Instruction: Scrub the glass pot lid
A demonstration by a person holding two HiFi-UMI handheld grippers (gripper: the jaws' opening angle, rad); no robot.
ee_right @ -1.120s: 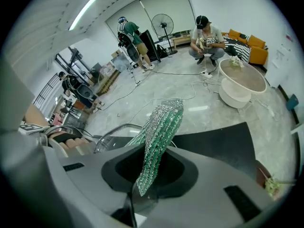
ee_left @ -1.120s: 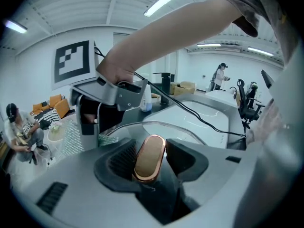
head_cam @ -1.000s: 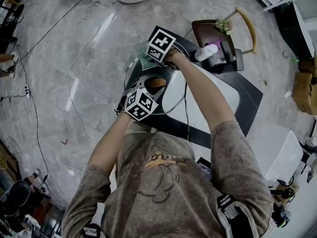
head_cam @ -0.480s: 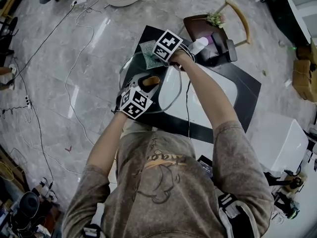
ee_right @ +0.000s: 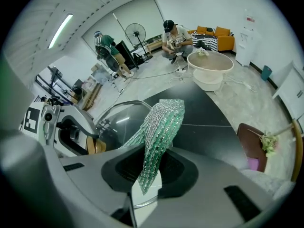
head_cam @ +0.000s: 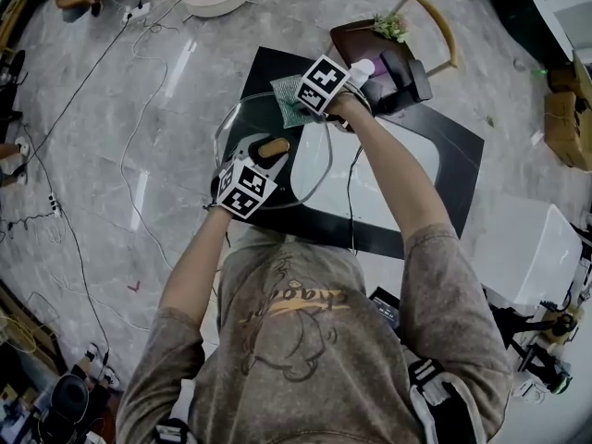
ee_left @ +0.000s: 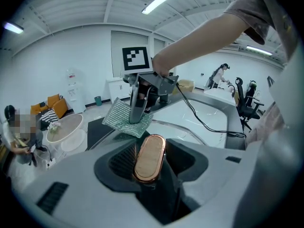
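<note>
Stands over a black worktop [head_cam: 444, 169] with a white inset [head_cam: 388, 178], holding the glass pot lid [head_cam: 242, 123] raised at its far-left corner, rim partly out over the grey floor [head_cam: 111, 81]. Grips with the left gripper [head_cam: 262, 158], jaws clamped on the lid's copper-rimmed knob [ee_left: 150, 153]; works with the right gripper [ee_right: 151, 167], jaws pinched on a green mesh scrubbing cloth [ee_right: 161, 127] laid against the glass near the far rim. Appears mid-scrub. Risks twisting the lid on that single knob hold if pressed hard off-centre, sending it toward the floor; risks too losing the thin cloth and scraping bare jaw on glass.
</note>
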